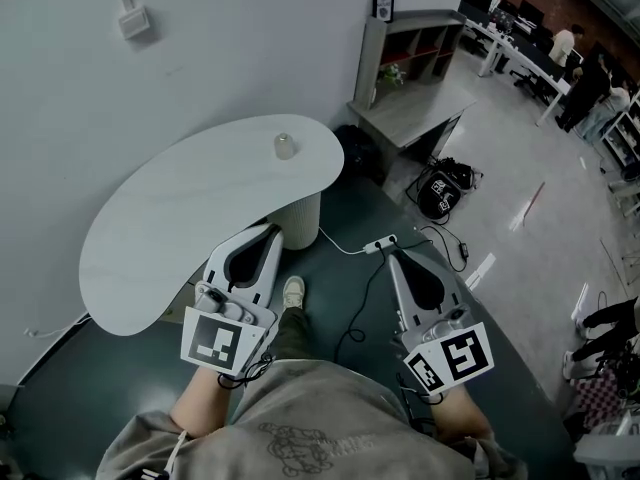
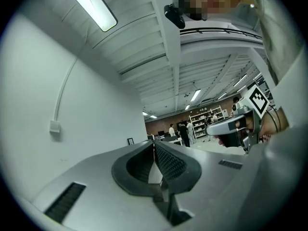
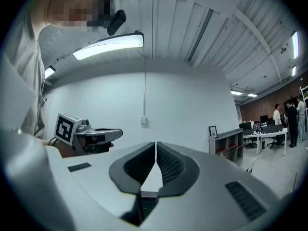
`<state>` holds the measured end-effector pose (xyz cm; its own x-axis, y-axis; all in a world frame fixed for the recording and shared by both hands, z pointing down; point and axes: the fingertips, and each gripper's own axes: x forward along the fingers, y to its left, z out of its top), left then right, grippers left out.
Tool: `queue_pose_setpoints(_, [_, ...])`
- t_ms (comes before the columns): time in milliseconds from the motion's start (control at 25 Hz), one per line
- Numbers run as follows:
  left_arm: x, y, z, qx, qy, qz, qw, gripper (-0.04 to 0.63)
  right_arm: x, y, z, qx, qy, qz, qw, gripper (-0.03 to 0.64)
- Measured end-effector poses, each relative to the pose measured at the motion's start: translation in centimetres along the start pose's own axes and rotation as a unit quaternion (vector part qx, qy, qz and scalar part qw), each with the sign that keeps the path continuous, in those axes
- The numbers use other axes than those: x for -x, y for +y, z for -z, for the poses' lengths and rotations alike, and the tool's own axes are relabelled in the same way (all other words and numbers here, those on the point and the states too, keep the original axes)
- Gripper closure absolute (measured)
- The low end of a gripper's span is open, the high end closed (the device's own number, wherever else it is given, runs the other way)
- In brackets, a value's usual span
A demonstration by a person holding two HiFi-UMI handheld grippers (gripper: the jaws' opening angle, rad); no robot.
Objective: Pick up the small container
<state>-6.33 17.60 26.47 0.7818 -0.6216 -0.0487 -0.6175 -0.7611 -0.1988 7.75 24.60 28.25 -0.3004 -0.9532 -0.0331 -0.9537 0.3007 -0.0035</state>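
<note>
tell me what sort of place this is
Probably an open-plan office or lab workspace: rows of desks with people at them in the background, a shelving unit against the white wall, and long strip lights on an exposed ceiling.

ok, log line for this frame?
phase: pre-grasp | left gripper: shut, empty | right gripper: shut, empty | small container: on table, far end, untouched

The small container (image 1: 285, 146) sits on the surface's (image 1: 170, 218) far end beyond my left tool (image 1: 270, 233), my right tool (image 1: 393, 258) over the floor (image 1: 345, 203) alongside.
</note>
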Motion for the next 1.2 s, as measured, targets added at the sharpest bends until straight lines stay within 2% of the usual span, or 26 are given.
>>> queue_pose_setpoints(200, [-2.8, 2.5, 0.8, -0.007, 0.006, 0.001, 1.0000, 0.577, -3.2, -2.2, 0.7, 0.009, 0.011, 0.006, 1.000, 0.584])
queue_pose_setpoints(360, [-5.3, 5.2, 2.3, 0.004, 0.013, -0.002, 0.9999, 0.577, -6.6, -3.6, 1.5, 0.007, 0.023, 0.006, 1.000, 0.584])
queue_pose_setpoints(600, [-10.1, 9.6, 4.1, 0.016, 0.023, 0.013, 0.9995, 0.577, -13.1, -5.6, 2.1, 0.003, 0.042, 0.002, 0.999, 0.584])
queue_pose_setpoints(1200, [-20.2, 24.7, 7.9, 0.018, 0.048, 0.020, 0.9985, 0.577, -30.9, -9.6, 2.4, -0.021, 0.068, -0.022, 0.997, 0.584])
